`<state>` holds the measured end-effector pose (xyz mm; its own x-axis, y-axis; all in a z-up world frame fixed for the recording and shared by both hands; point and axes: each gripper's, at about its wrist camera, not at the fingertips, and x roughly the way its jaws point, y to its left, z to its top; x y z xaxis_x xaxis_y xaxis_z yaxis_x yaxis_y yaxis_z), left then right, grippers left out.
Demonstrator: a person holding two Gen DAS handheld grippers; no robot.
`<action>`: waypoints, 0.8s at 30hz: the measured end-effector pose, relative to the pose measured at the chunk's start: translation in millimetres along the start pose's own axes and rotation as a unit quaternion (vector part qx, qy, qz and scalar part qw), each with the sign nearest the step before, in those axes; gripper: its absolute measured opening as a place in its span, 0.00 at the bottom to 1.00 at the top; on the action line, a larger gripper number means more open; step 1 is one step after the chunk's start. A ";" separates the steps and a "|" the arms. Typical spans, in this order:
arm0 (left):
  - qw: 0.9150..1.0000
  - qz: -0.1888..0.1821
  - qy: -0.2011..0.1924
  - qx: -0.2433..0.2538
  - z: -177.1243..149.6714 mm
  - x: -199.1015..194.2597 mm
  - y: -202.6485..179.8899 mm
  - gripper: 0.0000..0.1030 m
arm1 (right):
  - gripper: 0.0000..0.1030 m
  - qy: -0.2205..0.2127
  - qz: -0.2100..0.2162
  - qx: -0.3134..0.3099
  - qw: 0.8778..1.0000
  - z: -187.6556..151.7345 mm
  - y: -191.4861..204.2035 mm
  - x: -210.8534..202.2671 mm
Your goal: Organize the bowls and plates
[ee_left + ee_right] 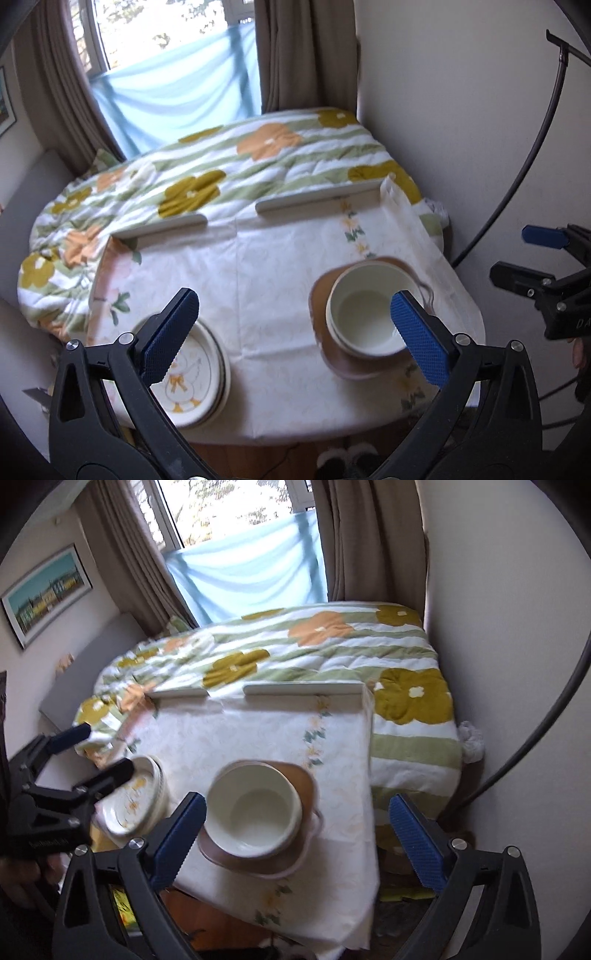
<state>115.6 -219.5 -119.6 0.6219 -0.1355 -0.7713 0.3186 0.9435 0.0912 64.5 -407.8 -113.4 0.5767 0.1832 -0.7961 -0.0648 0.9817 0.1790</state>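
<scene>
A stack of white plates (195, 373) with a duck picture on top sits at the table's near left; it also shows in the right wrist view (138, 797). A stack of cream bowls (365, 314) stands on a brown plate (321, 295) at the near right, also seen in the right wrist view as bowls (255, 812) on the plate (295, 775). My left gripper (295, 336) is open and empty, above the table between the two stacks. My right gripper (299, 842) is open and empty, above the bowls' near right side.
The small table (266, 266) has a flowered white cloth and a raised far rail (321, 197). Behind it lies a bed with a flowered quilt (229, 162). A wall (461, 110) is on the right, with a black cable (532, 155). Curtains and a window are at the back.
</scene>
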 end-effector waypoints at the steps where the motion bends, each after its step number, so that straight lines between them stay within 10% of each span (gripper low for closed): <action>1: 1.000 -0.003 0.010 -0.003 -5.7 0.7 1.9 1.00 | 0.96 0.002 -0.005 -0.004 1.000 -3.0 -1.6 -0.7; 12: 0.988 -0.036 0.147 0.002 -57.2 68.0 2.2 1.00 | 0.95 0.106 -0.003 -0.002 0.994 -43.3 -15.3 43.1; 24: 0.963 -0.099 0.251 0.016 -62.8 148.1 1.7 0.67 | 0.52 0.220 0.018 0.000 0.975 -41.8 -1.0 125.4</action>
<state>163.4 -218.9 -273.2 0.1255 -0.1409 -0.9820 0.4223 0.9033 -0.0757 102.9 -383.7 -237.5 0.1694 0.2218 -0.9603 -0.0776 0.9743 0.2114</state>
